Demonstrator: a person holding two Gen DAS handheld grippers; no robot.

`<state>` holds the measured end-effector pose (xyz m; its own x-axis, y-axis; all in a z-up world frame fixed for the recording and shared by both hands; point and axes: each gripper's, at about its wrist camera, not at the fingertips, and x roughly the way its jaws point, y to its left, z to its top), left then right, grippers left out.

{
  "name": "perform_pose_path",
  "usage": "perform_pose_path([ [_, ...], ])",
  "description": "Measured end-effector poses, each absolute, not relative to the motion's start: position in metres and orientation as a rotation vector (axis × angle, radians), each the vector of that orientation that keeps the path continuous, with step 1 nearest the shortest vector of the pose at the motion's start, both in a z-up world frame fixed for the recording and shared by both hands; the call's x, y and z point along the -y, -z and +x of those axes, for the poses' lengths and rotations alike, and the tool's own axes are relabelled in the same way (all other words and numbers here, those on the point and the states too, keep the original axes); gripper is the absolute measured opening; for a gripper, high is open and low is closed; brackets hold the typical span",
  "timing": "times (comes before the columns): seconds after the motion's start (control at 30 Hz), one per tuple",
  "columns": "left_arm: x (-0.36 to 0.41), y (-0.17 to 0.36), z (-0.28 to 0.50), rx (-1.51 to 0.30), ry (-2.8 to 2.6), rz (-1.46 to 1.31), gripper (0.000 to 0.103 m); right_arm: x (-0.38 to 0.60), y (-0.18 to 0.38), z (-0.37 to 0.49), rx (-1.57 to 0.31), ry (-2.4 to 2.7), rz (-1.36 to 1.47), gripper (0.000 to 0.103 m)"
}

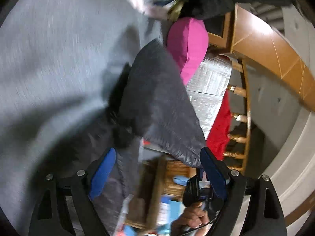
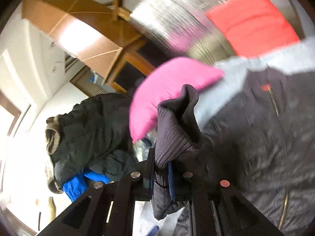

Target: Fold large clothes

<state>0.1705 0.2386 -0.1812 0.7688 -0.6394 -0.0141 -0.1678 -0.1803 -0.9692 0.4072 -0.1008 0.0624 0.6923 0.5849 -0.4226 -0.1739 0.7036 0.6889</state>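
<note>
— Ribbed knit cuff (image 2: 175, 125) of the dark jacket (image 2: 256, 129): your right gripper (image 2: 163, 177) is clamped on it, dead centre.
— And your left gripper (image 1: 157, 169)?
— Jaws apart — jacket fabric hanging at twelve o'clock, ungripped.

One bright pink padded cushion (image 2: 167, 90) serves as the landmark. Just beside it hangs one dark grey quilted jacket (image 2: 256, 129) with one ribbed knit cuff (image 2: 177, 129). Beyond the cushion lies one red folded garment (image 2: 254, 21) on one silver foil-like sheet (image 2: 177, 13). To the cushion's other side sit one black fur-trimmed coat (image 2: 88, 129) and one blue garment (image 2: 76, 184).
</note>
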Motion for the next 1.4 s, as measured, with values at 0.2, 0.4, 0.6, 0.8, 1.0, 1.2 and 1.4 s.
perform_pose_path([
  [0.2, -0.211, 0.19, 0.199, -0.628, 0.509, -1.902, 0.09, 0.109, -0.086, 0.384, -0.618, -0.471, 0.629, 0.013],
  [0.4, -0.195, 0.202, 0.217, -0.578, 0.526, -2.082, 0.094, 0.126, -0.108, 0.371, -0.547, -0.471, 0.633, 0.013],
  [0.6, -0.182, 0.207, 0.234, -0.547, 0.547, -2.175, 0.096, 0.155, -0.113, 0.348, -0.5, -0.453, 0.635, 0.013],
  [0.8, -0.175, 0.202, 0.248, -0.551, 0.569, -2.126, 0.036, 0.198, -0.1, 0.324, -0.478, -0.406, 0.67, 0.013],
  [1.0, -0.168, 0.155, 0.261, -0.672, 0.501, -1.736, 0.017, 0.254, -0.065, 0.303, -0.502, -0.311, 0.703, 0.013],
  [1.2, -0.133, 0.098, 0.281, -0.771, 0.463, -1.247, 0.014, 0.315, -0.017, 0.294, -0.547, -0.205, 0.801, 0.012],
  [1.4, -0.088, 0.068, 0.297, -0.815, 0.462, -0.972, 0.013, 0.36, -0.017, 0.307, -0.527, -0.132, 0.761, 0.012],
])
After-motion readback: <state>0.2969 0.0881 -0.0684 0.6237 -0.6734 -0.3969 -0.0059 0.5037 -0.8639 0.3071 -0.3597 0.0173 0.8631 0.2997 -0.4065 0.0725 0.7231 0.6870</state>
